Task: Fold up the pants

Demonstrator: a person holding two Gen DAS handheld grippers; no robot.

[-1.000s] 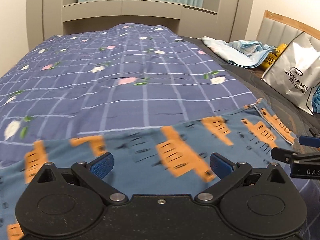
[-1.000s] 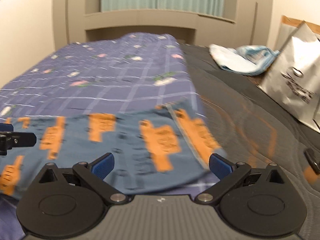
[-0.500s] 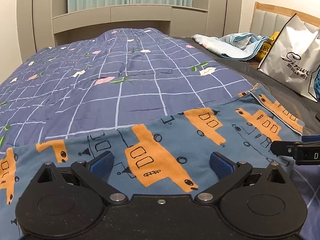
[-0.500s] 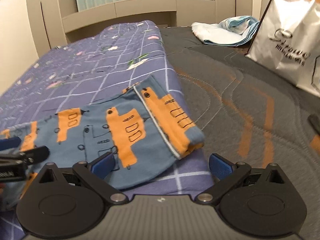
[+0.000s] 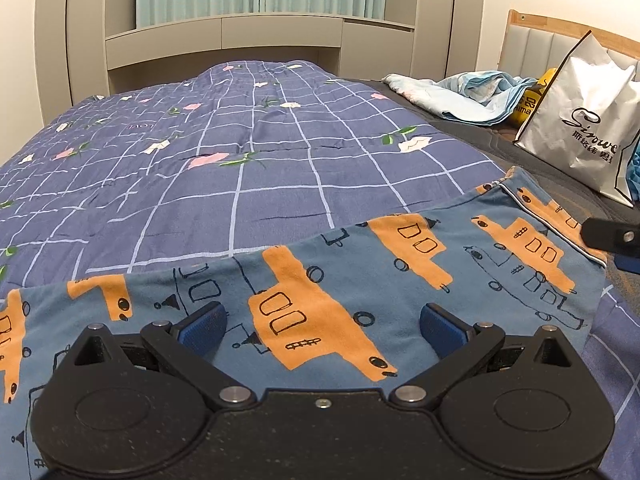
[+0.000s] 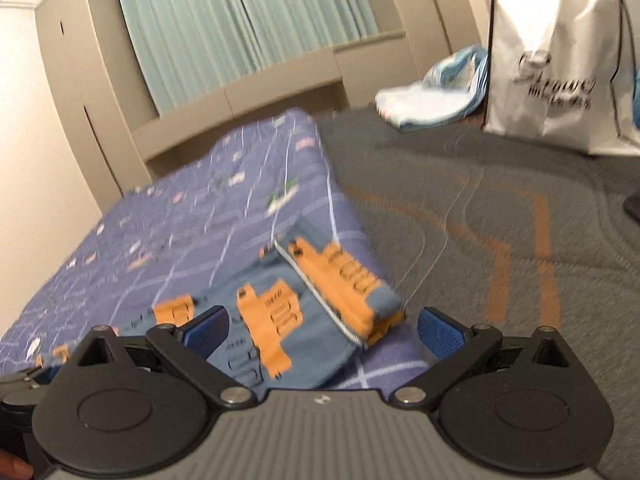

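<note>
The blue pants (image 5: 360, 280) with orange print are lying folded along the quilt's (image 5: 240, 152) right edge, both the left gripper (image 5: 322, 326) and right gripper (image 6: 320, 326) hovering wide open, empty; a white shopping bag (image 5: 584, 128) and crumpled light-blue cloth (image 5: 472, 94) are sitting beyond on the grey mattress (image 6: 500, 208)

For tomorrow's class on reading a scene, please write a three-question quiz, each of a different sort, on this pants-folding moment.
1. True or false: the left gripper is clamped on the pants.
2. The pants lie on: A) bare mattress B) checked quilt C) floor.
3. Fill in: the white bag stands on the ____ side of the bed.

Key: 1 false, its fingers stand apart; 2 B; 3 right.
</note>
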